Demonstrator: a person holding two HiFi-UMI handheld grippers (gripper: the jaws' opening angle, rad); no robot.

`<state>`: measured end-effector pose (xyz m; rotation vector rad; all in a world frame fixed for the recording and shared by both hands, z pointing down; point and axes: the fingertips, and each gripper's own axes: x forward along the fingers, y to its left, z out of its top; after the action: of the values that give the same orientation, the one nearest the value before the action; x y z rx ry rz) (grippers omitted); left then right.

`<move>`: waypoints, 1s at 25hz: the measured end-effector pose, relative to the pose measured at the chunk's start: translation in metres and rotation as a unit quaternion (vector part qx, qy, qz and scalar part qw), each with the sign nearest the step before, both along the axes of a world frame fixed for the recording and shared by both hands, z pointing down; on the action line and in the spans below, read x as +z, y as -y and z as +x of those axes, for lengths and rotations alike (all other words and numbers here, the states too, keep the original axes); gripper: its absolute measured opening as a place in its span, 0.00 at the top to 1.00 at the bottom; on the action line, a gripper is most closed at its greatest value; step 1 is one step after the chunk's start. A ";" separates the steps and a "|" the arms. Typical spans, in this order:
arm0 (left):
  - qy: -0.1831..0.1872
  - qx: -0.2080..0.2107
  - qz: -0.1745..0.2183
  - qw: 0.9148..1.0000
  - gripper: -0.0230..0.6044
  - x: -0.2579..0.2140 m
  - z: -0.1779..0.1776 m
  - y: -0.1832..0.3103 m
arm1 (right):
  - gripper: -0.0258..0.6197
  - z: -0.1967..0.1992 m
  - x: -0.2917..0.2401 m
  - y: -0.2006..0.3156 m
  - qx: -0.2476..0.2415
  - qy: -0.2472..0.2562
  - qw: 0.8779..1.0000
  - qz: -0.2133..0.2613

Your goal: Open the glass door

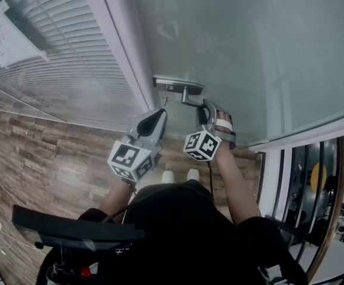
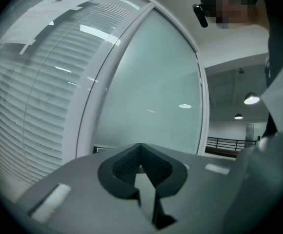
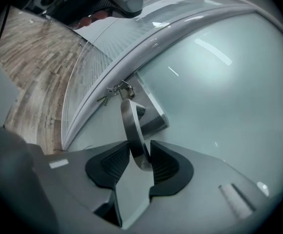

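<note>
The frosted glass door (image 1: 249, 52) carries a metal lever handle (image 1: 187, 94) on a lock plate (image 1: 178, 85). My right gripper (image 1: 205, 108) reaches onto that handle. In the right gripper view the handle (image 3: 131, 130) runs down between the jaws of the right gripper (image 3: 140, 161). It lies against the right-hand pad (image 3: 163, 162), with a gap to the other pad, so the gripper is open around it. Keys (image 3: 113, 91) hang in the lock. My left gripper (image 1: 157, 117) hovers just left of the handle, apart from it. Its jaws meet at the tips with nothing between them (image 2: 140, 152).
A white door frame (image 1: 121, 46) separates the door from a glass panel with blinds (image 1: 59, 58). Paper sheets (image 1: 6, 40) are stuck on that panel. Wood-look floor (image 1: 41, 159) lies below, with the person's shoes (image 1: 181, 175) near the door. A second frame edge (image 1: 314, 132) runs at the right.
</note>
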<state>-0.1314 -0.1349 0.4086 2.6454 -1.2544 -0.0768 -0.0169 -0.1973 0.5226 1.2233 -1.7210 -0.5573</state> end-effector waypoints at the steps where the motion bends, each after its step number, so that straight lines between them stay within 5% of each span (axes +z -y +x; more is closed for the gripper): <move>1: 0.001 0.001 0.000 1.000 0.96 0.000 0.001 0.000 | 0.76 0.000 0.003 0.000 0.002 0.017 1.000 -0.009; 10: -0.002 0.012 -0.001 1.000 0.96 0.000 0.006 0.005 | 0.77 -0.002 0.015 0.004 0.015 0.106 0.994 -0.036; 25: 0.003 0.022 0.008 1.000 0.96 -0.005 0.005 0.005 | 0.76 0.001 0.016 0.022 0.017 0.102 0.994 -0.046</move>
<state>-0.1263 -0.1402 0.4037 2.6876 -1.2013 -0.0738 -0.0160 -0.2190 0.5382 1.2756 -1.8719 -0.3369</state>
